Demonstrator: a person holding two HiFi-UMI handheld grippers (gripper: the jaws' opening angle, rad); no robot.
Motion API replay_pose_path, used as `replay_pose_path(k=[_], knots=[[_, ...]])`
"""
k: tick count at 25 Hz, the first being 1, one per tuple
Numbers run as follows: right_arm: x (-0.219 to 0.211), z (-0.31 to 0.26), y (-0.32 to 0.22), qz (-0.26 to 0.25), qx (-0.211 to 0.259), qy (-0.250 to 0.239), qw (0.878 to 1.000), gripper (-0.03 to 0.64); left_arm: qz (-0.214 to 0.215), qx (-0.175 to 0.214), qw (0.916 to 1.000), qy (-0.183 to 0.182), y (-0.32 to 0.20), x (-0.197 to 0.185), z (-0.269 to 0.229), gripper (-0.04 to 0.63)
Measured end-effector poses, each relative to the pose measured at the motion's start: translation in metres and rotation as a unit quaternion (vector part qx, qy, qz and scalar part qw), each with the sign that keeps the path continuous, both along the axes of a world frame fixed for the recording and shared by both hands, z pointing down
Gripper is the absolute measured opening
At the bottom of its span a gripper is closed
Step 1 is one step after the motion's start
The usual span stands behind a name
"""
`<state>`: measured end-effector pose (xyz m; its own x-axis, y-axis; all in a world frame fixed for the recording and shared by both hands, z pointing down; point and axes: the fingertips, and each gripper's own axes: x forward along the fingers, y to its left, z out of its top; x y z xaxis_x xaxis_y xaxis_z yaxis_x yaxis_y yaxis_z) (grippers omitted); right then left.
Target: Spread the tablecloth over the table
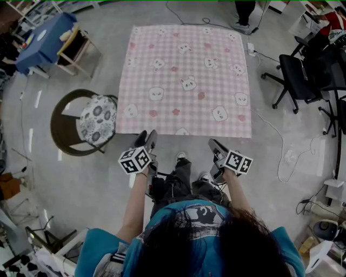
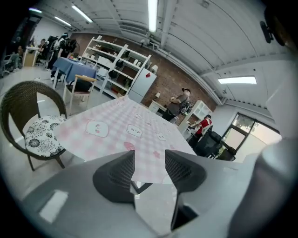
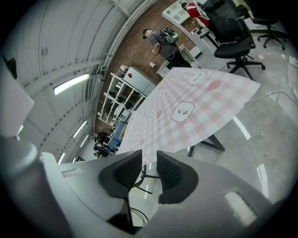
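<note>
The pink checked tablecloth (image 1: 184, 78) with cartoon animal faces lies flat over the table, its near hem hanging just ahead of me. My left gripper (image 1: 147, 138) hovers close to the near edge, left of middle, jaws open with nothing between them. In the left gripper view the cloth (image 2: 125, 130) stretches away beyond the open gripper (image 2: 149, 169). My right gripper (image 1: 215, 145) hangs off the near edge on the right, also open and empty. The right gripper view shows the cloth (image 3: 186, 116) past the gripper (image 3: 149, 171), with a table leg (image 3: 212, 142) below it.
A wicker chair with a floral cushion (image 1: 89, 121) stands at the table's left. A black office chair (image 1: 297, 76) and floor cables (image 1: 281, 146) are on the right. A blue-covered table (image 1: 46, 40) and wooden chair (image 1: 75, 48) sit far left. A person (image 1: 243, 13) stands beyond the table.
</note>
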<state>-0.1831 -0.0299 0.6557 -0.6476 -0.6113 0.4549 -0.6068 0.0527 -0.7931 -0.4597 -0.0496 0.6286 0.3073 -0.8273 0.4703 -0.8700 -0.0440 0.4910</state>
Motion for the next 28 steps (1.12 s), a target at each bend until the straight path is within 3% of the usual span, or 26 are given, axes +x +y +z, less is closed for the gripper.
replay_pose_path(k=[3,7,12,19,24,28], knots=[[0.005,-0.021,-0.002,-0.022,0.034,0.008,0.999,0.096,0.057,0.026,0.9973,-0.037,0.003,0.035,-0.019,0.210],[0.012,-0.059,-0.004,-0.049,0.100,0.025,0.993,0.095,0.130,0.078,0.9863,-0.066,0.007,0.085,-0.056,0.209],[0.017,-0.106,0.004,-0.082,0.175,0.035,0.981,0.095,0.184,0.146,0.9653,-0.115,0.021,0.132,-0.109,0.202],[0.024,-0.166,0.029,-0.120,0.276,0.050,0.952,0.095,0.223,0.250,0.9286,-0.160,0.051,0.182,-0.185,0.155],[0.026,-0.195,0.060,-0.157,0.326,0.074,0.929,0.095,0.217,0.283,0.9225,-0.148,0.083,0.210,-0.212,0.097],[0.028,-0.211,0.081,-0.178,0.359,0.100,0.911,0.095,0.224,0.279,0.9217,-0.148,0.106,0.228,-0.207,0.061]])
